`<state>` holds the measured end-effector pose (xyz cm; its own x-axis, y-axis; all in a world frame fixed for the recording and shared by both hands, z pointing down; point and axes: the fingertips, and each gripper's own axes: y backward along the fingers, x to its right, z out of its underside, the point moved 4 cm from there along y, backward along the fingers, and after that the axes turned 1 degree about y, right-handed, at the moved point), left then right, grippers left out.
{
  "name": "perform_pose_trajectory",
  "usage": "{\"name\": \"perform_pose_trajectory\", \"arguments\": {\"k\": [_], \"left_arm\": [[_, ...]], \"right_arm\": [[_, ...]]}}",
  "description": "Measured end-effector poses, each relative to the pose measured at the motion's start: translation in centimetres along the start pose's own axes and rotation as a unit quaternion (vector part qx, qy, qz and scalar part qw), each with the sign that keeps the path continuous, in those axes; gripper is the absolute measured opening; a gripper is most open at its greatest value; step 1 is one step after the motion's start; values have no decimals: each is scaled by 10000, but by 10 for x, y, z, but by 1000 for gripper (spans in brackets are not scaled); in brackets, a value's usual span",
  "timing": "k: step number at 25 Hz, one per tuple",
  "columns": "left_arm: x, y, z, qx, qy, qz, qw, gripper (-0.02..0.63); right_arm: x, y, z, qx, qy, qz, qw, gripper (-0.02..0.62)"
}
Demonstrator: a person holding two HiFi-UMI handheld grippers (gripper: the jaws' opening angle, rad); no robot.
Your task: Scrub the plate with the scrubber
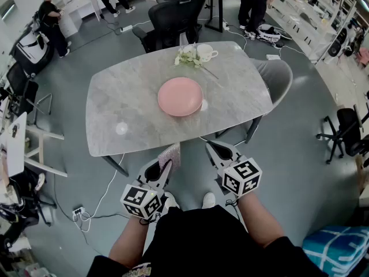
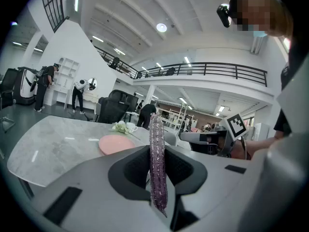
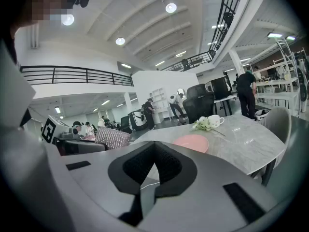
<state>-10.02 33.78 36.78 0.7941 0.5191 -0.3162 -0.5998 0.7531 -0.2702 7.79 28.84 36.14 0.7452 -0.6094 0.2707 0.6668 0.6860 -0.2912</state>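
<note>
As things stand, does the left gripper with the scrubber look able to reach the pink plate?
Probably yes: the left gripper, shut on the scrubber, hangs short of the table, and only bare tabletop lies between it and the plate; flowers and cup stand beyond it.

Bright ceiling lamps [image 2: 161,27], warped, perhaps soft edges

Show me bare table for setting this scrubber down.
Widest bare patch: the tabletop left of the pink plate, out to its left edge. A narrower one lies right of the plate. Crowded at the far edge, by cup and flowers.
</note>
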Motion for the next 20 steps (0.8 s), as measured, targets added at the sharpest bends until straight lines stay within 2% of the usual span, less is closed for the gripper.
{"name": "perform_pose_trajectory", "arguments": {"k": [11,20], "left_arm": [[-13,10,-1,1,23,-4,10000,81],[-43,26,-4,1,66,30,10000,81]], "right_arm": [[-7,-12,-2,90,-113,19,9999,14],[-24,-38,-2,43,-160,109,9998,14]]}}
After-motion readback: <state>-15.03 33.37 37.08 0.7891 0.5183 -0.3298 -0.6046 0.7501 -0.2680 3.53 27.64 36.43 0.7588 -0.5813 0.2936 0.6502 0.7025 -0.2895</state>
